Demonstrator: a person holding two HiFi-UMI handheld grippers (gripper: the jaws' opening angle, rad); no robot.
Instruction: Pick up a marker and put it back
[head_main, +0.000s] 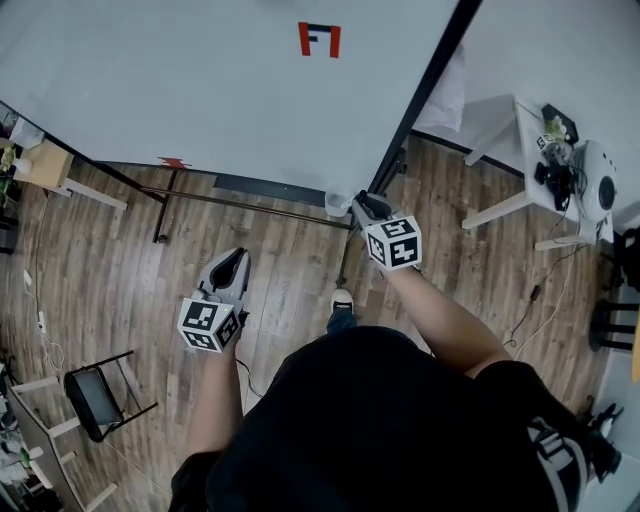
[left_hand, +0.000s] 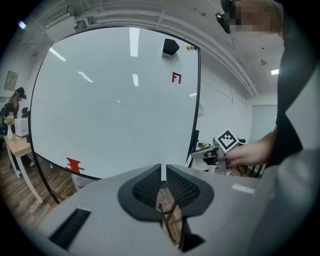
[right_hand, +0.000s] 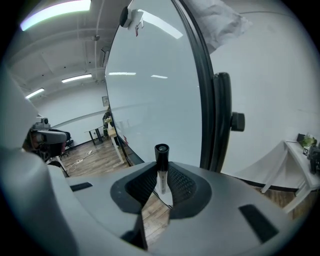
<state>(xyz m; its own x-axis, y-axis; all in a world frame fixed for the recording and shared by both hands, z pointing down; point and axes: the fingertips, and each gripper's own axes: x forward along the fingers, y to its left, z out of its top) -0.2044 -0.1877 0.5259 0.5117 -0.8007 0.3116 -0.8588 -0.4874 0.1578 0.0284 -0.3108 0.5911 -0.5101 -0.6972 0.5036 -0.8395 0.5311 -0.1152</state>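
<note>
Wood-plank floor (head_main: 110, 270) fills the lower part of the head view, and a large whiteboard (head_main: 200, 90) on a black stand slants across the top. A person in a black top holds a gripper in each hand, facing the board's lower right corner. The right gripper (right_hand: 161, 180) has its jaws closed on a marker (right_hand: 161, 151). It has a white barrel and a black cap, and stands upright between the pads with the capped end poking out above them. The left gripper (left_hand: 163, 175) has its jaws pressed together to a hairline slit, with nothing between them, and it hangs apart from the board. The pick-up looks done and the marker is being carried, so what remains is putting it back. A small pale cup (head_main: 338, 203) at the board's lower edge, just beside the right gripper, may be its place, though that is not certain. The next move would call for bringing the marker over that spot, lining it up, and letting go only once it is seated. The board's black frame post (right_hand: 220, 125) stands close beside the marker and could be knocked. The stand's crossbar (head_main: 250, 203) and the person's own shoe (head_main: 342, 299) lie below. Elsewhere there are red marks (head_main: 319, 39) on the board, a folding chair (head_main: 95, 398) at lower left, and a white table (head_main: 530, 150) holding dark devices at right.
</note>
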